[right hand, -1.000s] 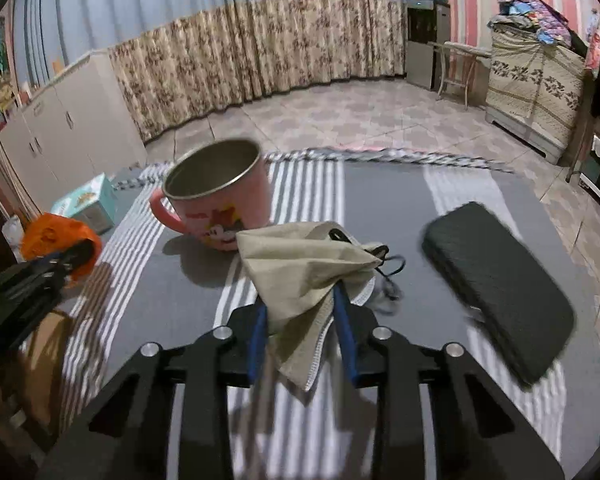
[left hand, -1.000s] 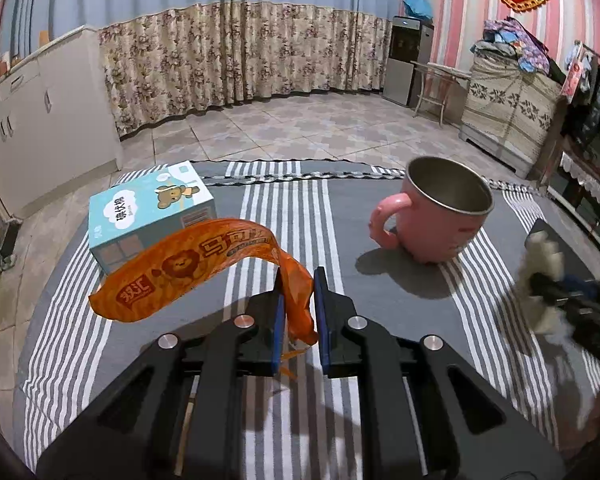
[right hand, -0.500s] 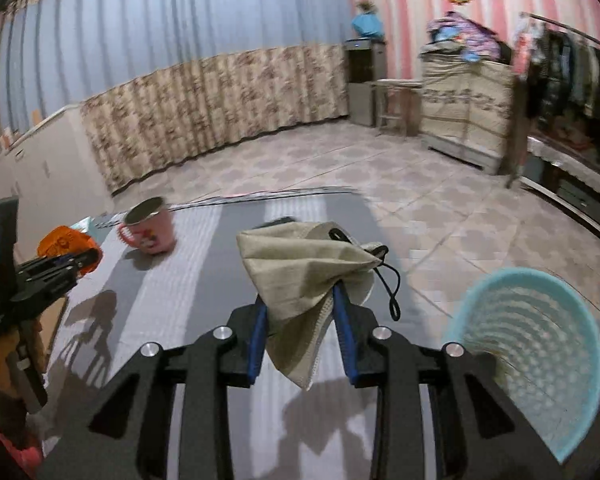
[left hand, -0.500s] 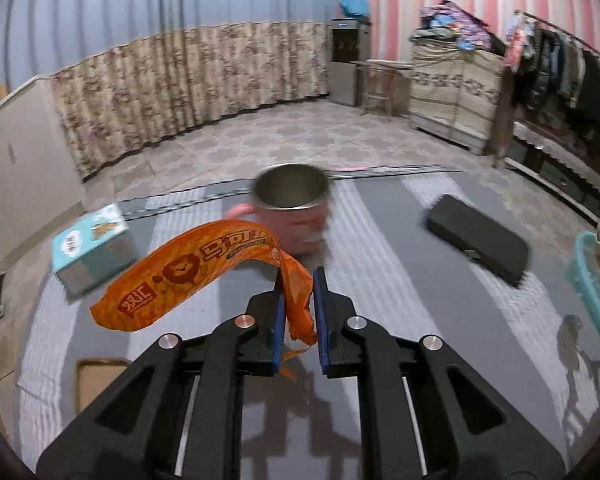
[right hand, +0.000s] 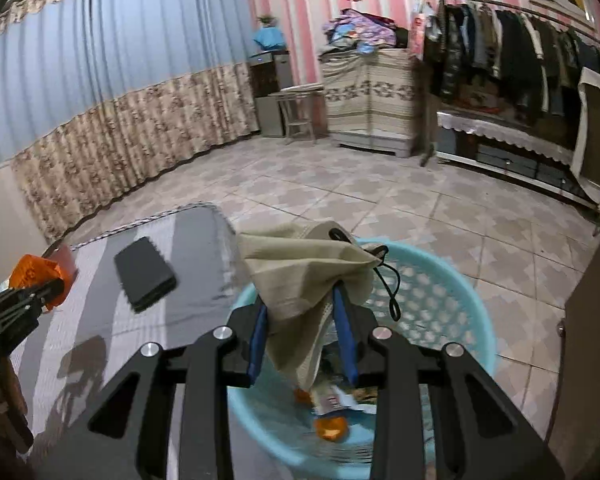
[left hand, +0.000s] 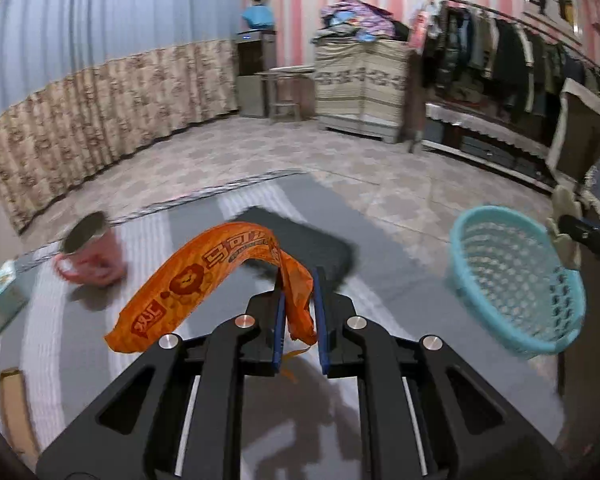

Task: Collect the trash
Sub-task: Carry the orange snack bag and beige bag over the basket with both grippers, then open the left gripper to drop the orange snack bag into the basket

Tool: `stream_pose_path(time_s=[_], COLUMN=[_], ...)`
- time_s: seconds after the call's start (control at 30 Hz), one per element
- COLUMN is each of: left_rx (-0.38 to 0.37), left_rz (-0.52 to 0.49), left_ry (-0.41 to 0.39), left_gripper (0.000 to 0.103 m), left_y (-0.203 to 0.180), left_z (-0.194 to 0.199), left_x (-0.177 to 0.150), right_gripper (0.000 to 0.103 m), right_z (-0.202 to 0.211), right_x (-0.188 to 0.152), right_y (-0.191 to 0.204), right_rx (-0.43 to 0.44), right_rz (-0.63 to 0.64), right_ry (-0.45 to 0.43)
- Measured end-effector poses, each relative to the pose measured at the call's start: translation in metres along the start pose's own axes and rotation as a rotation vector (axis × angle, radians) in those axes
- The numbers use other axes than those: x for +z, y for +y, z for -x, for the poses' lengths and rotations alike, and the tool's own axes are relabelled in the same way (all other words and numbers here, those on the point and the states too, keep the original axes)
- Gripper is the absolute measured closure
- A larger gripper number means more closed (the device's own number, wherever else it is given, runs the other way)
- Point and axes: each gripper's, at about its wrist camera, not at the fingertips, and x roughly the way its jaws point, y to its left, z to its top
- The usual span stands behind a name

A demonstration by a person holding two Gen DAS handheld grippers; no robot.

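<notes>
My left gripper (left hand: 298,316) is shut on an orange snack wrapper (left hand: 204,280) that arches up and to the left above the striped grey tablecloth (left hand: 384,248). A light blue plastic basket (left hand: 516,280) stands off the table's right side. My right gripper (right hand: 302,328) is shut on a beige face mask (right hand: 300,264) with black ear loops, held right over the basket (right hand: 440,292). Scraps of trash (right hand: 332,412) lie in the basket's bottom. The left gripper (right hand: 40,292) with its wrapper shows at the left edge of the right wrist view.
On the table lie a black case (right hand: 144,274), a pink mug (left hand: 90,254) and a teal tissue box (left hand: 2,296). A cardboard piece (left hand: 14,400) lies at the near left. Tiled floor, a curtain, cabinets and a clothes rack surround the table.
Both grippers have swung to the right across the table with their loads. The mug and box slid to the left of view; the basket came in, and the mask now hangs over it.
</notes>
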Motion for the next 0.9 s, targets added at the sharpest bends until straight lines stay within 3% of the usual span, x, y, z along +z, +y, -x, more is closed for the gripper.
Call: stream_pose_path(time_s=[0.3, 0.6, 0.83, 0.87, 0.9], left_rx=[-0.139, -0.207, -0.265, -0.265, -0.264], left_rz=[-0.084, -0.172, -0.187, -0.186, -0.187], left_ry=[0.004, -0.013, 0.036, 0.044, 0.05], left_gripper=[0.092, 0.091, 0.09, 0.086, 0.072], left_y=[-0.096, -0.159, -0.193, -0.195, -0.197], left_z=[-0.027, -0.041, -0.062, -0.065, -0.067], left_x=[0.013, 0.023, 0.019, 0.018, 0.017], right_gripper=[0.072, 0.072, 0.072, 0.072, 0.072], right_z=[-0.011, -0.013, -0.014, -0.015, -0.016], right_x=[-0.003, -0.008, -0.015, -0.015, -0.015], right_y=[-0.051, -0.1, -0.112, -0.112, -0.113], right_rx=[-0.049, -0.05, -0.037, -0.036, -0.035], right_rz=[-0.022, -0.135, -0.177, -0.179, -0.181], right_ry=[0.029, 0.031, 0.032, 0.033, 0.035])
